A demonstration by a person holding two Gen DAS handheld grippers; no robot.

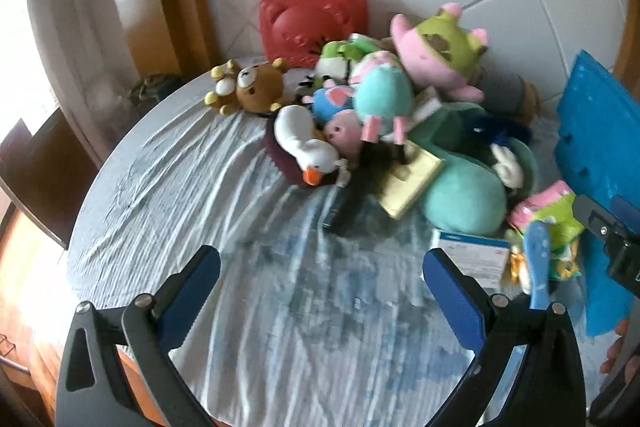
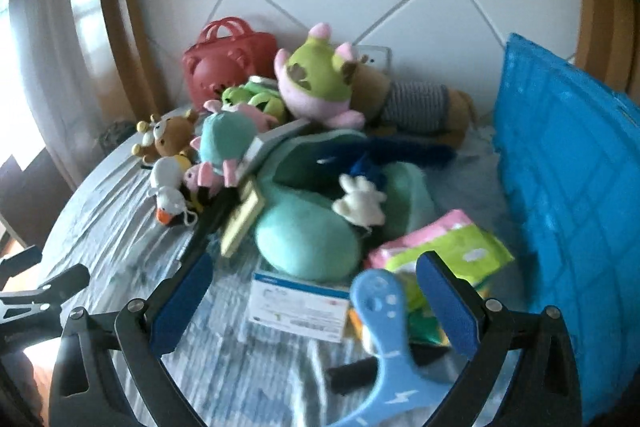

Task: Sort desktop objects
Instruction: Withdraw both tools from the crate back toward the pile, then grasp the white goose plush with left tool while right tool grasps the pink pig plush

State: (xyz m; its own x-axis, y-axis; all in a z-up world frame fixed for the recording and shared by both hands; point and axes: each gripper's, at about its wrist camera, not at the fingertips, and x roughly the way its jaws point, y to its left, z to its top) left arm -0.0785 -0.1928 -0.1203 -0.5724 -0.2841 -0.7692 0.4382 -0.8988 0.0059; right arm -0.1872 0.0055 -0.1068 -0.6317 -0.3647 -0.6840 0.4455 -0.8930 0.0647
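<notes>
A heap of plush toys lies on the round table: a brown bear [image 1: 256, 89] [image 2: 170, 139], a white duck [image 1: 308, 147] [image 2: 168, 193], a large teal plush [image 1: 464, 195] [image 2: 308, 239] and a pink-green plush [image 1: 440, 55] [image 2: 320, 83]. A yellow book [image 1: 412, 183], a white-blue box [image 1: 474, 255] [image 2: 298, 305], snack packets [image 2: 444, 251] and a light blue plastic piece [image 2: 384, 331] [image 1: 538, 259] lie nearer. My left gripper [image 1: 320, 287] is open over bare cloth. My right gripper [image 2: 314, 297] is open above the box and the blue piece.
A red handled basket [image 1: 314, 21] [image 2: 228, 61] stands at the back by the tiled wall. A blue crate [image 2: 572, 195] [image 1: 604, 163] stands at the right. The pale wrinkled cloth [image 1: 192, 187] covers the table; its edge curves at the left.
</notes>
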